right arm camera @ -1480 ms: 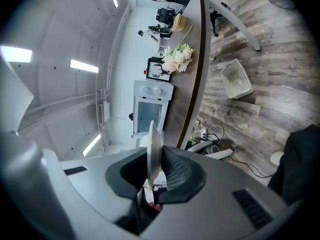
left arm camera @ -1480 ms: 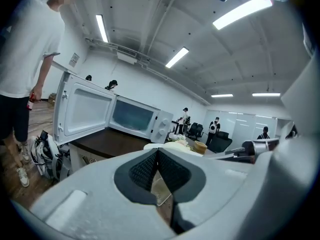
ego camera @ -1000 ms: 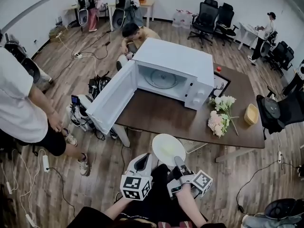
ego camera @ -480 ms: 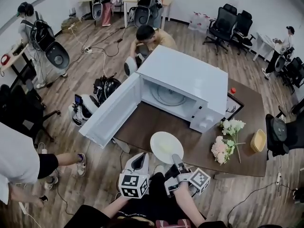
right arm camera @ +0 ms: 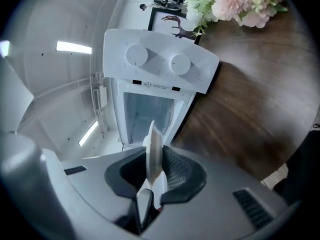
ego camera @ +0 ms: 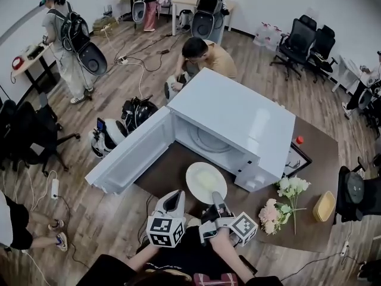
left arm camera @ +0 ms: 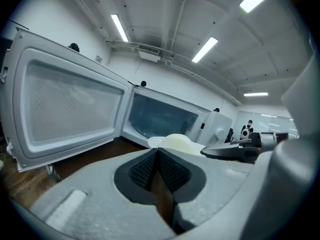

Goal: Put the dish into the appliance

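Observation:
A white microwave (ego camera: 238, 115) stands on the dark wooden table (ego camera: 172, 165), its door (ego camera: 128, 157) swung wide open to the left and the glass turntable (ego camera: 208, 140) showing inside. My right gripper (ego camera: 217, 202) is shut on the near rim of a white plate (ego camera: 205, 180), which hangs over the table just in front of the cavity. In the right gripper view the plate (right arm camera: 153, 144) stands edge-on between the pads, pointing at the cavity (right arm camera: 147, 111). My left gripper (ego camera: 173, 204) is shut and holds nothing, just left of the plate (left arm camera: 172, 141).
Pink and white flowers (ego camera: 278, 204), a yellow bowl (ego camera: 325, 206) and a framed picture (ego camera: 296, 158) lie on the table to the right of the microwave. A person (ego camera: 205, 52) crouches behind it. Bags and cables cover the floor on the left.
Both grippers and the plate have come forward from beyond the table's near edge to over the table, close to the microwave's opening. The view has moved nearer to the microwave.

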### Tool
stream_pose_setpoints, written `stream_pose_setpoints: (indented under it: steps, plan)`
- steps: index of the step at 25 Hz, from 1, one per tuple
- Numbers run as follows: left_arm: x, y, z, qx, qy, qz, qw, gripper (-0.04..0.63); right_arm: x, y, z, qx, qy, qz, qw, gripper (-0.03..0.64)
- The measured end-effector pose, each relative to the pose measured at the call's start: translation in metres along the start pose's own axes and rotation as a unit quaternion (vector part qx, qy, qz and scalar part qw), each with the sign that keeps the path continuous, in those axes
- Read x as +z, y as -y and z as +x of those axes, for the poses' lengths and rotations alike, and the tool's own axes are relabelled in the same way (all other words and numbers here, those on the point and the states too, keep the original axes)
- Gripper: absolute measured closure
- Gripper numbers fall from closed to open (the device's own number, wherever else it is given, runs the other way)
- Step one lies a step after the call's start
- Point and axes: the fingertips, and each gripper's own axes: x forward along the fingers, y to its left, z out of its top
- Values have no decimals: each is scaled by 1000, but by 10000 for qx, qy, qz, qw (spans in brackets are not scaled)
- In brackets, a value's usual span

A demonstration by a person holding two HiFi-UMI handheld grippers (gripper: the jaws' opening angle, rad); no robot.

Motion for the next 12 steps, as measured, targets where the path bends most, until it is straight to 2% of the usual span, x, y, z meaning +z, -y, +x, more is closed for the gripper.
stream_pose_setpoints:
  steps: [5,12]
  plan:
    - [7,-1,27,184,44,-33,9998,584,15,-2,27,-9,-32,6,10000,549]
    - [24,-5,51,106,54,95,9999,584,29,-9,54,5,308,209,9993,549]
